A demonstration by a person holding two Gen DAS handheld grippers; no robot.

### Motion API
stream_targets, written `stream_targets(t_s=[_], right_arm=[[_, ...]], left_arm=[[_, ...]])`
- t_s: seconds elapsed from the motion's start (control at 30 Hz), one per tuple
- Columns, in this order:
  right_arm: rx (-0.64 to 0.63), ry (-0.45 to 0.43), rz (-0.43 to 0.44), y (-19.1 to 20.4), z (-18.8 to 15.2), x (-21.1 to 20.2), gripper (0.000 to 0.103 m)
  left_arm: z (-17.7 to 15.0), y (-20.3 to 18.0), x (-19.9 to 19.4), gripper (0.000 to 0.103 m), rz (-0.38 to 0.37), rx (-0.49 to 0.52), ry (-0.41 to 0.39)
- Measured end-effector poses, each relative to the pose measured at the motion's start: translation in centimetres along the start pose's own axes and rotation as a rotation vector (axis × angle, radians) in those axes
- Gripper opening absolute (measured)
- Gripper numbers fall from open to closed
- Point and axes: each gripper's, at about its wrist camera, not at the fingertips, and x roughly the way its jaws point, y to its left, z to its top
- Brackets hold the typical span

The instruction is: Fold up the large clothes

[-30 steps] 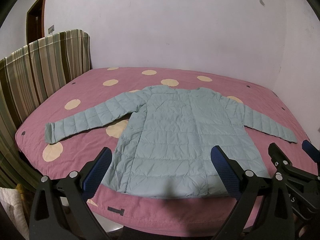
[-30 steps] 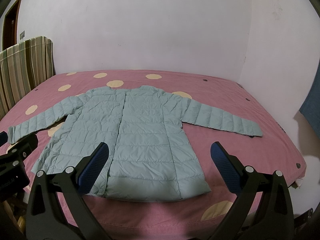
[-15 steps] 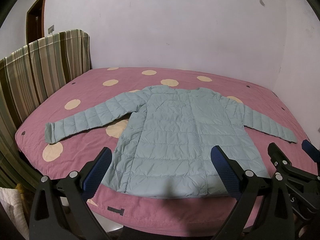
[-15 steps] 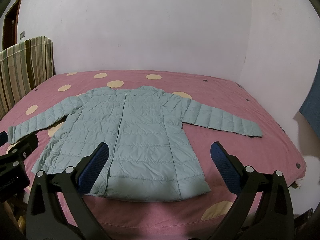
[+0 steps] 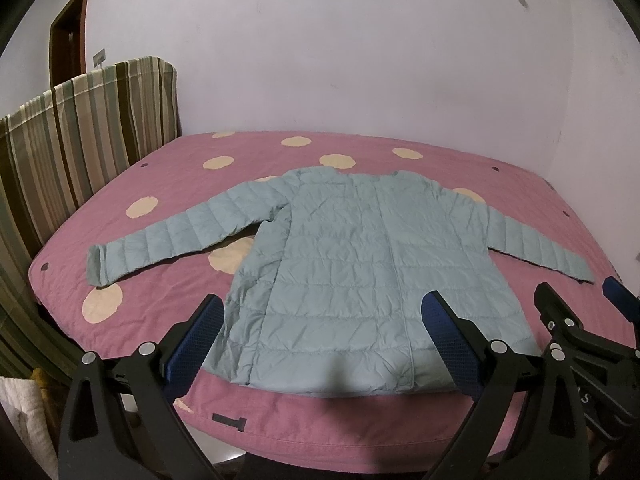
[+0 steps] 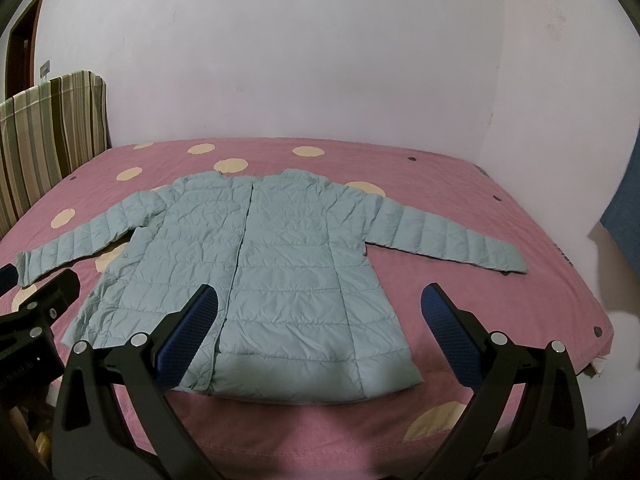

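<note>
Your jacket (image 5: 360, 272) lies flat on the bed (image 5: 168, 248), sleeves out, ready to fold; both tools, left (image 5: 324, 340) and right (image 6: 320, 332), hover spread, empty.

A bed (image 5: 132, 248) covered by a pink quilted spread with cream polka dots fills the space ahead of both tongs. One pale blue-green quilted puffer jacket (image 5: 360, 264) lies flat on it, hem toward the near edge, collar toward the far wall. Seen from the left tongs (image 5: 324, 332), one sleeve stretches out well past their left finger, its cuff beside a cream dot. Seen from the right tongs (image 6: 318, 320), the other sleeve reaches out beyond their right finger. The jacket's hem lies just ahead of both pairs of tongs.
</note>
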Motion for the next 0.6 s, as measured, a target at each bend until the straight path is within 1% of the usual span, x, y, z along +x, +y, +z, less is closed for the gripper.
stream_targets(t_s=[0.13,0.27,0.43,0.53,0.6], right_arm=[[0.001,0.016,0.004,0.0,0.1,0.8,0.101],[0.007,0.039,0.018,0.1,-0.3,2.7,0.101],[0.022,0.067,0.017,-0.7,-0.1,5.6,0.101],[0.026,0.085,-0.013,-1.6,0.2,8.2,0.101],[0.038,0.108,-0.045,-2.7,0.4,10.2,0.101]], left_arm=[[0.2,0.2,1.0,0.098,-0.005,-0.010,0.020],[0.7,0.8,2.8,0.098,0.001,-0.031,0.039],[1.4,2.1,6.3,0.098,0.046,-0.044,0.066],[2.1,3.9,9.3,0.098,0.102,-0.063,0.086],[2.7,5.8,11.6,0.098,0.141,-0.093,0.109]])
